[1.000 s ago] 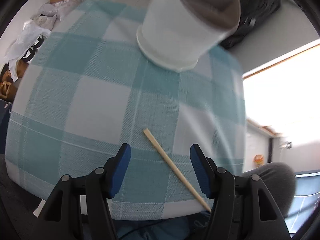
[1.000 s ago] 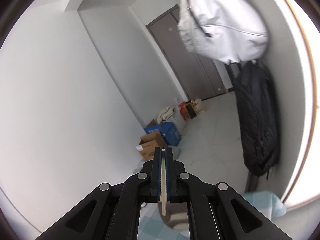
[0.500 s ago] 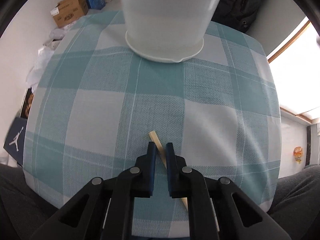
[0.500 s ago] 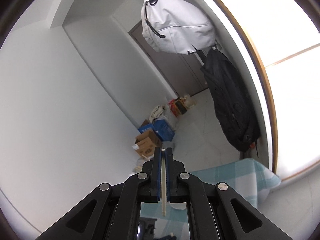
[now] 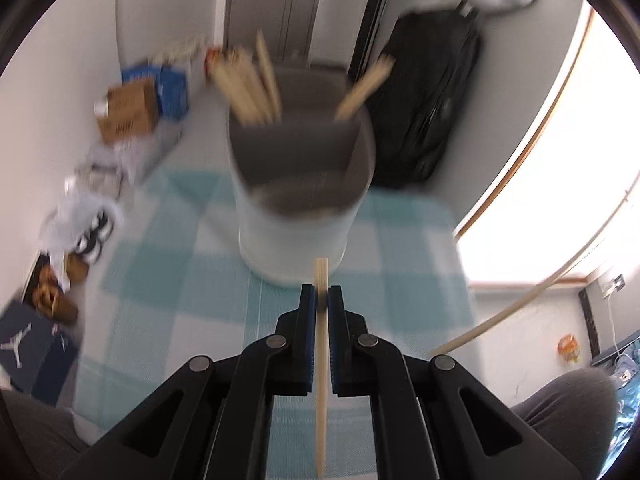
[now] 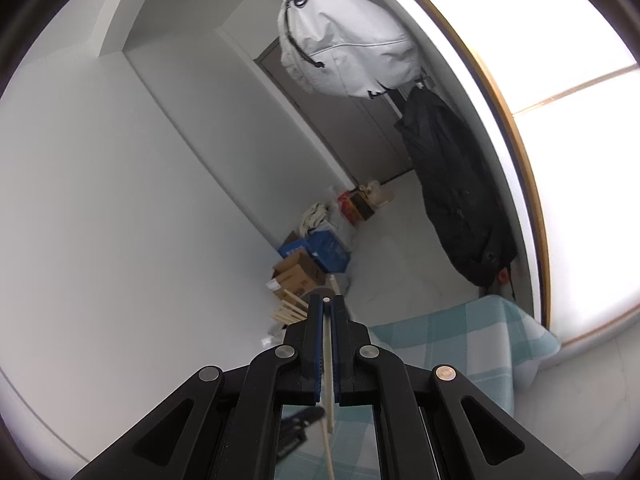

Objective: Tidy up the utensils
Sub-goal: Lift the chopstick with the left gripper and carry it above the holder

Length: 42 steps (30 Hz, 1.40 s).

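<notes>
Left wrist view, nearest first: the left gripper (image 5: 321,294) is clamping a wooden chopstick (image 5: 321,360) between its blue pads (image 5: 307,312), the stick running lengthwise back along the fingers and its squared tip poking just past them; beyond the tip the white utensil holder (image 5: 296,236) is standing on the teal checked tablecloth (image 5: 168,280), blurred by motion; its grey inside is showing a divider, with a bundle of chopsticks (image 5: 248,88) leaning out of the far left compartment and another stick (image 5: 362,90) leaning out at the far right; a pale curved stick (image 5: 520,304) is crossing the right of the frame – what it belongs to I cannot tell; farther off, a cardboard box (image 5: 128,114) and a black bag (image 5: 424,104) are sitting against the walls.

Right wrist view: the right gripper (image 6: 327,300) is closed on a second chopstick (image 6: 329,364), a pale one (its round end is showing right at the fingertips) running down between the fingers; chopstick ends (image 6: 290,308) are sticking up just left of those fingers, the holder itself mostly hidden behind them; the checked cloth (image 6: 460,336) is lying below and to the right; far behind, a white backpack (image 6: 344,48) is hanging high above a black garment bag (image 6: 452,196), with boxes (image 6: 312,256) on the floor by the door.
</notes>
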{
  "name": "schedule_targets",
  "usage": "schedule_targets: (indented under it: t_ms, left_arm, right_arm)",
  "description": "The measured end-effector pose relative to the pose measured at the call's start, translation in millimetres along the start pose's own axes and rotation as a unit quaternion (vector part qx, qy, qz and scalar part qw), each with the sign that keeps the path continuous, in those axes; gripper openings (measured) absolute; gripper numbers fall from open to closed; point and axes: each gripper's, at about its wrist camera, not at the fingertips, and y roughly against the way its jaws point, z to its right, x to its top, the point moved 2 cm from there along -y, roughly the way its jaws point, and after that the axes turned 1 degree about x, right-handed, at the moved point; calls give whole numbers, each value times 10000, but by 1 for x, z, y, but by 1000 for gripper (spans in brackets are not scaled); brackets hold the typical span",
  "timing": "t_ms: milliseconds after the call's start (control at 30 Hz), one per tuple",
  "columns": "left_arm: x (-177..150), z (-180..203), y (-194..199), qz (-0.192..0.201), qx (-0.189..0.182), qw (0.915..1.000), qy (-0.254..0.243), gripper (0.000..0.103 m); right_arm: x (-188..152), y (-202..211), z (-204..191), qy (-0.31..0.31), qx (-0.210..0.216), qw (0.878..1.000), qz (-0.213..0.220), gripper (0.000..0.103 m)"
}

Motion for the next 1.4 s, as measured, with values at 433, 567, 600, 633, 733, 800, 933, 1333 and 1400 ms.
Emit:
schedule_targets:
  t_ms: [433,567,600,633,733,800,933,1333,1400]
  left_arm:
    - [19,-11,45,830,-526,9948,-276,0]
    - [23,-24,48,764,-691,9946,-158,0]
    - [21,-28,49,760,-655,9949,-111,0]
    - [17,-39,47,724,-631,9954,15,0]
    - [2,-70,36,321,-504,9968,525,0]
    - [-10,-90,27,39,-376,9957,844,0]
    - [-33,-132,-15,-737,62,9881,1350,27]
    - [-21,-140,-105,-1443,752,9795,1185,46]
    - [-20,-140,-111,-1470,1062,9785,984,46]
  right_arm:
    - [10,-24,-44,715,-8,9973,-150,3]
    - [9,-30,-47,703,-28,9974,-186,3]
    - [8,-31,-47,688,-27,9974,-202,3]
    - [6,-32,-46,683,-44,9974,-223,3]
    - [2,-37,-44,674,-72,9972,-302,3]
    - [-5,-41,-40,618,-94,9974,-370,3]
    - [-14,-47,-34,526,-84,9974,-494,3]
    - [-59,-61,11,-280,-113,9956,-886,3]
    - [-66,-63,23,-451,-149,9945,-939,3]
